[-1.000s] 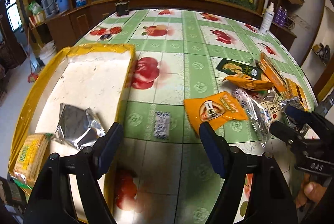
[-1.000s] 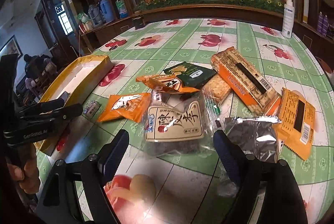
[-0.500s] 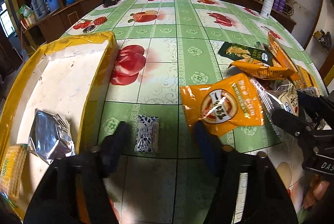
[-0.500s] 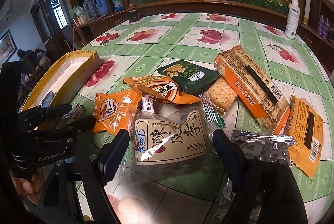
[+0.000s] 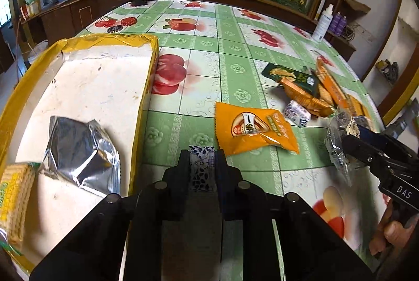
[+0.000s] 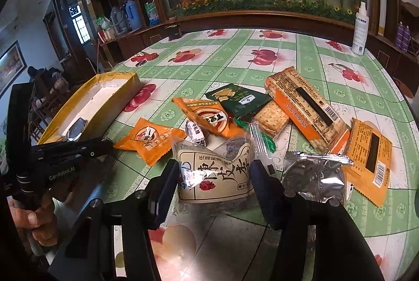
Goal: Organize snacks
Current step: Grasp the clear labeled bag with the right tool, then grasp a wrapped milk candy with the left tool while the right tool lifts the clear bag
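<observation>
- Blue-and-white candy sits between my left gripper pads, jaws closing on it, long axis pointing away.
- My right gripper is closing around the clear pouch.

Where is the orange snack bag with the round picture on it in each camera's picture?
Left wrist view: the orange snack bag lies right of centre, just beyond the left gripper.
Right wrist view: the orange snack bag lies left of centre, on the green cloth.
Shared landmark: the yellow tray, left of the bag in both.
</observation>
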Action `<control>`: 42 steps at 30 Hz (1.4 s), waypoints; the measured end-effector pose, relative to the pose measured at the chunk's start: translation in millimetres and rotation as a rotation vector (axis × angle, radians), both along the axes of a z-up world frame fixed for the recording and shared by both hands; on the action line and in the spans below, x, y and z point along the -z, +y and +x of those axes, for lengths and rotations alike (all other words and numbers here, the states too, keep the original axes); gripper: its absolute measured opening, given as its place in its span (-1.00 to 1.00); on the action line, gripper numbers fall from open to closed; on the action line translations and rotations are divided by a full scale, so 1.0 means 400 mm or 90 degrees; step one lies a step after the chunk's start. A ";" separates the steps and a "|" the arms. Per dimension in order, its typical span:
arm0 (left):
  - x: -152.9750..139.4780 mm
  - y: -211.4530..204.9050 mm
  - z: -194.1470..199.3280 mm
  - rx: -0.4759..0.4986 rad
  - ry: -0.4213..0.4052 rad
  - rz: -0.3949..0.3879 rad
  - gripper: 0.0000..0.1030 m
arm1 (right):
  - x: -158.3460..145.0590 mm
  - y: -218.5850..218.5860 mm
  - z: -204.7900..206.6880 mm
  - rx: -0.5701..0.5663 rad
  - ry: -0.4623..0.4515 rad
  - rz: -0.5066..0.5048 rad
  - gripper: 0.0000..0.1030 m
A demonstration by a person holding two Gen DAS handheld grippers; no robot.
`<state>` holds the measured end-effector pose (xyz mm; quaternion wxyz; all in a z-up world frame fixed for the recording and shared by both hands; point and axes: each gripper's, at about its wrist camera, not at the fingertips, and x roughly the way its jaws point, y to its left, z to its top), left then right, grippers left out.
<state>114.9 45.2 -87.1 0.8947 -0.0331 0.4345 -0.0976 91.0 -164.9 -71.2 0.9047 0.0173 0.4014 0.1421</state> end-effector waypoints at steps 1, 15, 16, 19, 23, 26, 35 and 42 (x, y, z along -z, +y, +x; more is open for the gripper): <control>-0.005 0.005 -0.008 0.003 -0.003 -0.009 -0.70 | -0.005 -0.004 -0.011 0.000 -0.002 0.009 0.11; -0.067 0.064 -0.105 -0.012 -0.034 -0.048 -0.69 | -0.067 0.007 -0.113 -0.030 -0.034 0.066 -1.00; -0.070 0.068 -0.109 -0.015 -0.036 -0.047 -0.69 | -0.072 0.012 -0.115 -0.037 -0.035 0.074 -0.94; -0.075 0.088 -0.120 -0.024 -0.041 -0.050 -0.69 | -0.080 0.042 -0.121 -0.044 -0.042 0.042 -0.94; -0.072 0.106 -0.130 -0.030 -0.039 -0.056 -0.69 | -0.055 0.051 -0.116 -0.044 -0.018 0.031 -0.76; -0.069 0.110 -0.136 -0.029 -0.036 -0.061 -0.69 | -0.032 0.050 -0.116 -0.037 -0.010 0.022 0.42; -0.070 0.110 -0.142 -0.022 -0.031 -0.077 -0.69 | 0.035 0.099 -0.062 -0.077 0.041 -0.033 0.64; -0.062 0.121 -0.136 -0.025 -0.021 -0.087 -0.69 | 0.065 0.088 -0.046 -0.079 0.060 -0.021 0.54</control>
